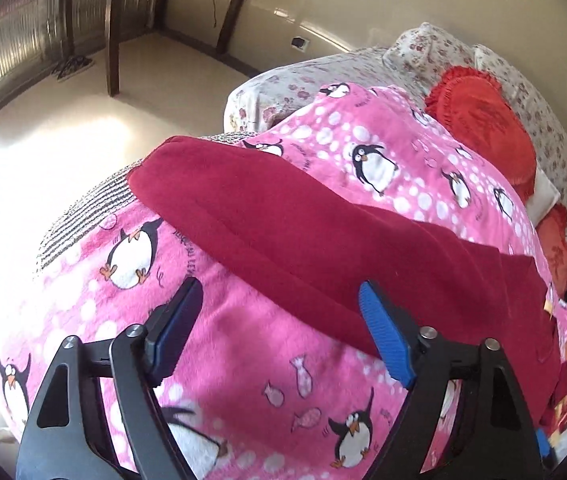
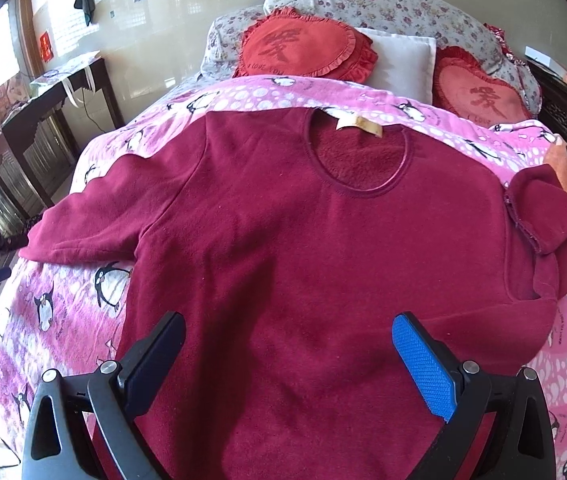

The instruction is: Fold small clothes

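A dark red long-sleeved fleece top [image 2: 303, 248] lies flat, front up, on a pink penguin blanket [image 2: 63, 304]. Its left sleeve [image 2: 95, 220] stretches out to the left. Its right sleeve [image 2: 543, 216] is folded back onto the body. My right gripper [image 2: 287, 344] is open and empty above the top's lower body. In the left wrist view the left sleeve [image 1: 283, 216] runs across the blanket [image 1: 243, 360]. My left gripper [image 1: 279, 312] is open and empty, just above the sleeve's near edge.
Red heart cushions [image 2: 303, 46] and a white pillow [image 2: 403, 60] lie at the bed's head on floral bedding [image 2: 383, 4]. A dark wooden table [image 2: 39, 120] stands left of the bed. Bare floor [image 1: 83, 128] lies beyond the bed's left edge.
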Tool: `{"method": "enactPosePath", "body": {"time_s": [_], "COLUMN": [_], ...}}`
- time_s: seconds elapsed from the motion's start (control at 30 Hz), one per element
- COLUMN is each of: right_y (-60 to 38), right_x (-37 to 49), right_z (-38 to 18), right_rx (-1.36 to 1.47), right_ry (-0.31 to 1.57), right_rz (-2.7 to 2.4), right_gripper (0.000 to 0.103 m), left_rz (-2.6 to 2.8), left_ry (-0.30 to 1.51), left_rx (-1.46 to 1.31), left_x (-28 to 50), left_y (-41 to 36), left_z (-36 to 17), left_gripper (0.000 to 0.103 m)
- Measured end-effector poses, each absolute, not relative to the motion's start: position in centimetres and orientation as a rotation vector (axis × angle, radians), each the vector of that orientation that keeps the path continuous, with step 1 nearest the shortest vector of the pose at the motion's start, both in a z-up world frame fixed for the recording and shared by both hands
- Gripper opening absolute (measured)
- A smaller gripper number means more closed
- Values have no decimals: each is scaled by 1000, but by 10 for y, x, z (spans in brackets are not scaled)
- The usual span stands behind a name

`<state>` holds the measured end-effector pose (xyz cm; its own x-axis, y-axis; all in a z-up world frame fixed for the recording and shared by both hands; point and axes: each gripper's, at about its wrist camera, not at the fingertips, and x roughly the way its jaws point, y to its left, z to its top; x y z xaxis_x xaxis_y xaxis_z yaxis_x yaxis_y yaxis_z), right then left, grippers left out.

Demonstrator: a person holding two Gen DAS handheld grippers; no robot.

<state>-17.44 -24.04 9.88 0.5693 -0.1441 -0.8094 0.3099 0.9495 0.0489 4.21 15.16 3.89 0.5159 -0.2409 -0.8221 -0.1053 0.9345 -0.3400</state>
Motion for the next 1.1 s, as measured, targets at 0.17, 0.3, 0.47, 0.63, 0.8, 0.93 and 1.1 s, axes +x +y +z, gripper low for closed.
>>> {"method": "enactPosePath", "body": {"time_s": [0.17,0.3,0.47,0.63,0.8,0.93,1.1], "right_y": [-237,-240,-251,-276,-301,-325,-361], "right_x": [-166,-162,-162,-169,-178,-198,-227], "right_z": [92,88,84,87,94,103,102], "right_rx": [180,176,203,217,271,298,317], "right_ry": [953,965,972,948,917,884,882], "right_rz": [-265,-267,-274,-319,-357,-401,-475], "right_gripper": [103,103,103,103,103,103,103], "left_rz": [-83,-77,-109,-313,-582,-748,-905], "left_ry": [1051,1026,1010,824,756,790,909], "left_rx": [-457,-480,-533,-360,-276,-170,-39], "left_x": [71,88,88,49,7,-27,-60], "left_y": [154,156,155,87,-16,-113,-206], "left_z": [23,19,36,119,172,163,106], "left_gripper": [71,36,9,9,9,9,9]}}
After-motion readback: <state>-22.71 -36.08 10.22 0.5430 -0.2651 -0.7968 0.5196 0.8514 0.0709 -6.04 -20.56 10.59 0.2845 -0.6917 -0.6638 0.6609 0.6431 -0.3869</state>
